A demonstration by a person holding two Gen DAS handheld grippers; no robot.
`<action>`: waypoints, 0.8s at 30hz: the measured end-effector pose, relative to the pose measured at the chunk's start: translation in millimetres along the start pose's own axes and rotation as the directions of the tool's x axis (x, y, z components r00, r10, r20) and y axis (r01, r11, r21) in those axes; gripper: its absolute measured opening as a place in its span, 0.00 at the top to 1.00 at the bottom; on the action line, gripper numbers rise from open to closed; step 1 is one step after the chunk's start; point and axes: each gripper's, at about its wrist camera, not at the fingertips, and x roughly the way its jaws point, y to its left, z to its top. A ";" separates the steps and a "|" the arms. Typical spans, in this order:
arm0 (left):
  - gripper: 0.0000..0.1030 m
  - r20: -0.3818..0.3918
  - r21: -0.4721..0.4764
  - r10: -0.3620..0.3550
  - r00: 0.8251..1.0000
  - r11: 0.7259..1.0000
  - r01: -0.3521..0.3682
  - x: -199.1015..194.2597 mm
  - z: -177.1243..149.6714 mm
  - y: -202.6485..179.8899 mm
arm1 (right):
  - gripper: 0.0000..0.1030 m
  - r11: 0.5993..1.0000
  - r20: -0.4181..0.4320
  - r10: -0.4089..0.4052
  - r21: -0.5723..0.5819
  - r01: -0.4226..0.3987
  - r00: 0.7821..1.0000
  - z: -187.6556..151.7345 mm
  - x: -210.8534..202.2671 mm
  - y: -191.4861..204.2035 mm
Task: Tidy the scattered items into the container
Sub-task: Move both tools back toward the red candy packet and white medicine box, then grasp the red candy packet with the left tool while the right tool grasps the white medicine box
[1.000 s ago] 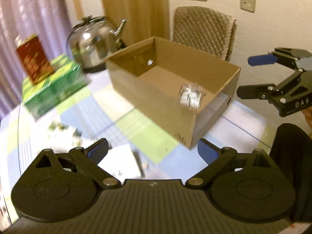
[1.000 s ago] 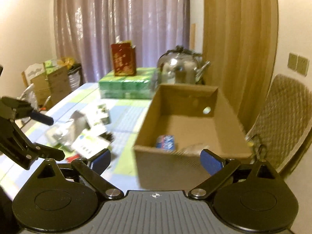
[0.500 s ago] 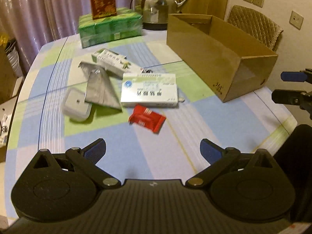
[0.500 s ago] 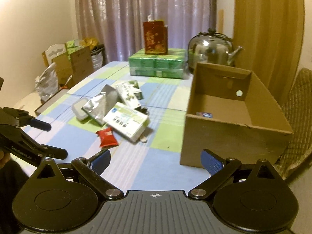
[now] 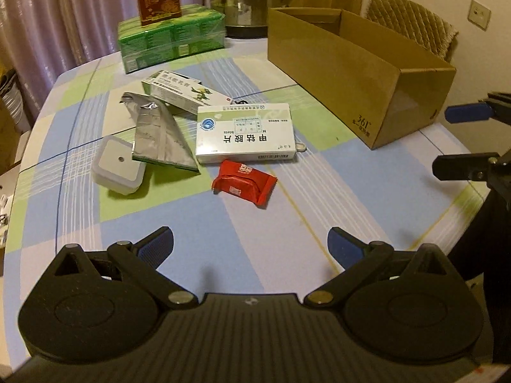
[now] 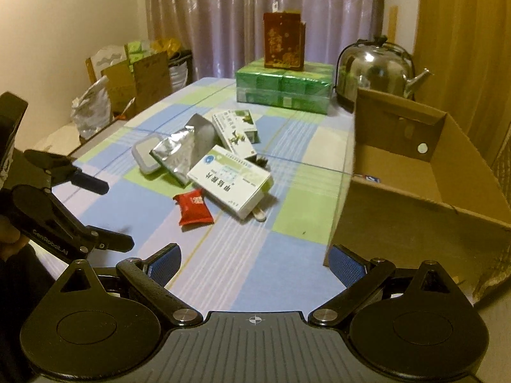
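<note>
Blue-padded fingers [image 5: 156,244] of both the left gripper [image 5: 250,247] and the right gripper [image 6: 255,261] are held wide apart, empty, above the checked tablecloth [image 5: 198,233].

A red foil snack packet [image 5: 244,182] is seen just beyond, near a white medicine box [image 5: 244,132]; the open brown cardboard box [image 5: 357,73] stands far right.

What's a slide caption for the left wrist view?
Open left gripper faces red snack packet beside brown cardboard box.

A table [image 5: 198,223] with a blue, green and white checked cloth holds an open cardboard box [image 5: 354,73], a steel kettle [image 5: 246,0], a green wrapped pack [image 5: 171,41], two medicine boxes, a foil pouch [image 5: 159,137], a small white container [image 5: 118,164] and a red packet [image 5: 244,182].
</note>
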 end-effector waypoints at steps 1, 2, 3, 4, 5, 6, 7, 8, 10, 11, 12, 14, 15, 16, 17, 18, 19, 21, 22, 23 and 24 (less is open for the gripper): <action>0.02 -0.003 0.008 -0.006 1.000 1.000 0.006 2.3 -0.1 1.3 | 0.07 1.000 -0.003 0.004 -0.009 -0.004 1.000 1.3 3.4 1.2; 0.02 -0.007 0.019 -0.012 1.000 1.000 0.012 4.8 -0.3 2.3 | 0.07 1.000 -0.006 0.010 -0.018 -0.010 1.000 2.4 7.0 2.6; 0.02 -0.012 0.031 -0.015 1.000 0.999 0.016 7.6 -0.6 3.4 | 0.07 1.000 -0.009 0.015 -0.028 -0.015 1.000 3.5 10.7 4.2; 0.02 -0.016 0.040 -0.016 1.000 0.999 0.017 10.2 -0.7 4.6 | 0.07 0.999 -0.012 0.019 -0.040 -0.020 1.000 4.8 14.8 5.8; 0.02 -0.019 0.048 -0.017 1.000 0.999 0.018 12.6 -0.7 5.9 | 0.07 0.998 -0.015 0.022 -0.053 -0.022 1.000 6.1 18.7 7.4; 0.02 -0.021 0.054 -0.018 1.000 0.998 0.020 15.0 -0.5 7.5 | 0.07 0.997 -0.020 0.023 -0.069 -0.024 1.000 7.6 23.0 9.5; 0.02 -0.023 0.060 -0.019 1.000 0.998 0.021 17.5 -0.2 9.0 | 0.07 0.996 -0.025 0.022 -0.090 -0.024 0.999 9.4 27.7 11.7; 0.02 -0.024 0.065 -0.019 1.000 0.998 0.021 20.0 0.5 10.4 | 0.07 0.994 -0.027 0.020 -0.111 -0.022 0.999 10.6 31.4 14.2; 0.02 -0.022 0.078 -0.024 0.999 0.997 0.026 24.9 2.5 13.2 | 0.07 0.986 -0.027 0.014 -0.163 -0.018 1.000 13.7 39.2 19.6; 0.02 -0.021 0.084 -0.028 0.999 0.996 0.029 27.5 3.6 14.5 | 0.07 0.981 -0.028 0.013 -0.191 -0.018 1.000 15.5 43.3 22.3; 0.02 -0.021 0.093 -0.031 0.999 0.995 0.033 31.1 5.1 15.8 | 0.07 0.975 -0.029 0.015 -0.222 -0.021 0.999 17.3 47.9 24.8; 0.03 -0.023 0.112 -0.040 0.999 0.993 0.043 38.7 8.1 17.7 | 0.07 0.960 -0.034 0.021 -0.280 -0.029 0.999 20.2 57.2 28.2; 0.03 -0.025 0.126 -0.044 0.999 0.991 0.047 43.3 9.6 18.1 | 0.08 0.950 -0.039 0.025 -0.309 -0.036 0.999 21.5 62.5 29.2; 0.03 -0.027 0.140 -0.047 0.999 0.989 0.051 47.3 11.1 18.0 | 0.09 0.942 -0.045 0.027 -0.332 -0.041 0.999 22.7 68.1 29.3; 0.04 -0.030 0.155 -0.052 0.998 0.986 0.056 51.0 12.5 17.7 | 0.10 0.937 -0.053 0.028 -0.347 -0.044 0.998 23.8 73.6 28.7; 0.04 -0.035 0.170 -0.060 0.998 0.983 0.065 55.4 14.3 17.4 | 0.12 0.934 -0.061 0.029 -0.355 -0.049 0.998 24.8 79.0 27.5; 0.05 -0.037 0.180 -0.068 0.997 0.981 0.073 59.2 15.7 17.2 | 0.14 0.930 -0.071 0.031 -0.363 -0.054 0.997 25.9 84.7 26.1; 0.06 -0.044 0.193 -0.086 0.995 0.977 0.093 68.2 19.2 17.3 | 0.16 0.923 -0.083 0.028 -0.381 -0.057 0.996 28.4 94.7 24.0; 0.07 -0.045 0.198 -0.092 0.995 0.975 0.099 72.1 20.7 17.6 | 0.16 0.919 -0.089 0.027 -0.390 -0.059 0.996 29.9 99.6 22.8; 0.07 -0.044 0.204 -0.098 0.994 0.973 0.105 76.2 22.5 18.1 | 0.17 0.916 -0.093 0.027 -0.397 -0.062 0.995 31.6 103.4 21.7; 0.09 -0.039 0.205 -0.102 0.994 0.973 0.108 79.9 24.1 18.5 | 0.18 0.912 -0.096 0.027 -0.406 -0.064 0.995 33.2 107.0 21.0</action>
